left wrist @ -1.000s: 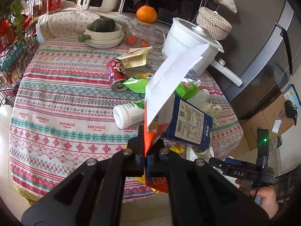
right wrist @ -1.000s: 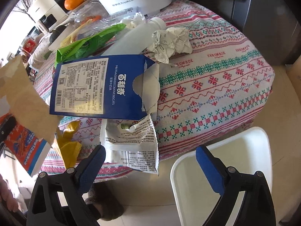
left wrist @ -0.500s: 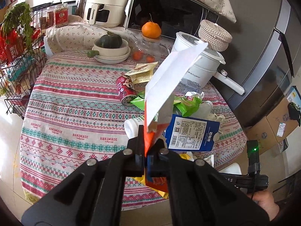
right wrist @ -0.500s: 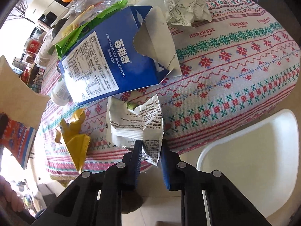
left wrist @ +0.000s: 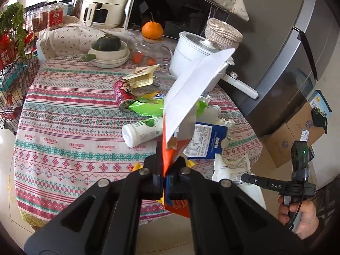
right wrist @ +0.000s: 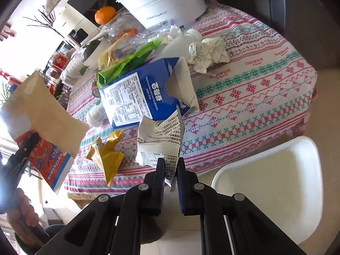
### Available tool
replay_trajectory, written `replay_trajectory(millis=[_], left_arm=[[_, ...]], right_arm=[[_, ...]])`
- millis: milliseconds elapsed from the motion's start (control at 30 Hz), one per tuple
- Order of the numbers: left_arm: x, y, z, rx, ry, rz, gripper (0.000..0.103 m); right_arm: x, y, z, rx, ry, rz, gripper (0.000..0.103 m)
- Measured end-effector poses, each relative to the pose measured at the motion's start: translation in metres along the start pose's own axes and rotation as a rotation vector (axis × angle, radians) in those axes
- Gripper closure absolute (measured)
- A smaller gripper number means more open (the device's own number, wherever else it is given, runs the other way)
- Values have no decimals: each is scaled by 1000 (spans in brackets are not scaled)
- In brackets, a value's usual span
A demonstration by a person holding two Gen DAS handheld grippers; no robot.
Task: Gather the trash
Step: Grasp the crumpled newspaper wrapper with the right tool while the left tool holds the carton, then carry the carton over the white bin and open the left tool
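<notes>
My left gripper (left wrist: 167, 165) is shut on a torn orange and white carton (left wrist: 191, 93), held up off the table's near edge; the carton also shows in the right wrist view (right wrist: 42, 114). My right gripper (right wrist: 171, 170) is shut on the lower edge of a white printed wrapper (right wrist: 161, 140), lifting it at the table's edge; this wrapper also shows in the left wrist view (left wrist: 229, 167). On the table lie a blue biscuit box (right wrist: 142, 93), a yellow wrapper (right wrist: 108, 155), a green packet (left wrist: 148, 107), a white bottle (left wrist: 142, 130), a red can (left wrist: 123, 94) and crumpled paper (right wrist: 208, 53).
A white pot (left wrist: 197, 57), a glass teapot with an orange (left wrist: 152, 29), bowls with a squash (left wrist: 109, 52), a microwave (left wrist: 180, 10) and a wire rack (left wrist: 10, 63) stand at the back and left. A white chair (right wrist: 272, 187) sits below the table's edge.
My right gripper closed on the white wrapper and has lifted it up and back from the table. My left gripper has drawn back with the carton, so the table looks farther away.
</notes>
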State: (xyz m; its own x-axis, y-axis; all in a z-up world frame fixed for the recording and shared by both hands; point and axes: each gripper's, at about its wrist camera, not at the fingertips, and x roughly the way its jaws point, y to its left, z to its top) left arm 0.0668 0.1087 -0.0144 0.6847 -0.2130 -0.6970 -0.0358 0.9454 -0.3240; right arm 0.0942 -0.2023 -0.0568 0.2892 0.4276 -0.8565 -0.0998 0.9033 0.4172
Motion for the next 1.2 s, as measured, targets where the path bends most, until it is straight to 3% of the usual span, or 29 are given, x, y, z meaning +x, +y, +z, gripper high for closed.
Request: replay_trajectory(millis=[200, 433, 700, 900, 933, 1067, 1200], left_arm=[[11, -48, -21, 100, 62, -110, 101], [43, -121, -63, 205, 192, -261, 101], [93, -197, -116, 406, 252, -281, 101], [127, -211, -133, 419, 309, -267, 100], [131, -212, -134, 417, 318, -262, 98], [139, -209, -136, 405, 364, -238, 71], [131, -204, -128, 398, 348, -223, 61]], right_arm=[[-53, -31, -14, 0, -114, -60, 92], [-97, -86, -39, 65, -192, -142, 92], [-98, -130, -56, 123, -155, -245, 92], [-100, -153, -66, 157, -143, -290, 91], [-101, -156, -68, 163, -141, -292, 91], [-103, -166, -74, 187, -130, -298, 91], [-102, -174, -78, 197, -114, -302, 91]])
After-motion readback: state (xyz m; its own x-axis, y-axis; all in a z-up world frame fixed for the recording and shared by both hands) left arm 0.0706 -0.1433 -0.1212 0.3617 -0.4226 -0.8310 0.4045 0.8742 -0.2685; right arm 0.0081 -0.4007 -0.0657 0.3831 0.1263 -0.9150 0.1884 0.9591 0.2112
